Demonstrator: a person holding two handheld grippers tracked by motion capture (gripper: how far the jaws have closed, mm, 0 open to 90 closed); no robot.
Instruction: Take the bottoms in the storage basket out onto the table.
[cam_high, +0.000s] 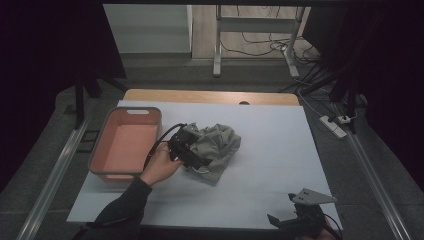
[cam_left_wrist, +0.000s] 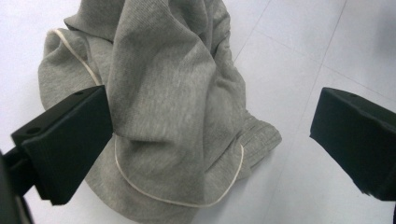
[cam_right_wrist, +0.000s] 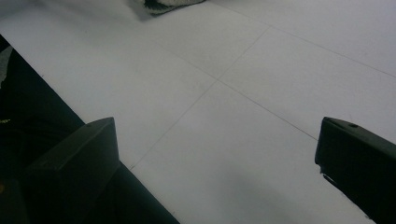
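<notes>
Your grey garment (cam_left_wrist: 173, 93) is a crumpled knit heap with a thin pale cord looping along its edge and a ribbed cuff poking out. It lies mid-tabletop (cam_high: 270, 145), just beside the salmon-coloured basket (cam_high: 127, 142). In the high view, its long axis runs from far left to near right. Your left gripper (cam_left_wrist: 210, 140) has its fingers spread wide, one touching the cloth, gripping nothing. Your right gripper (cam_right_wrist: 215, 172) hangs wide open and empty at the near edge.
</notes>
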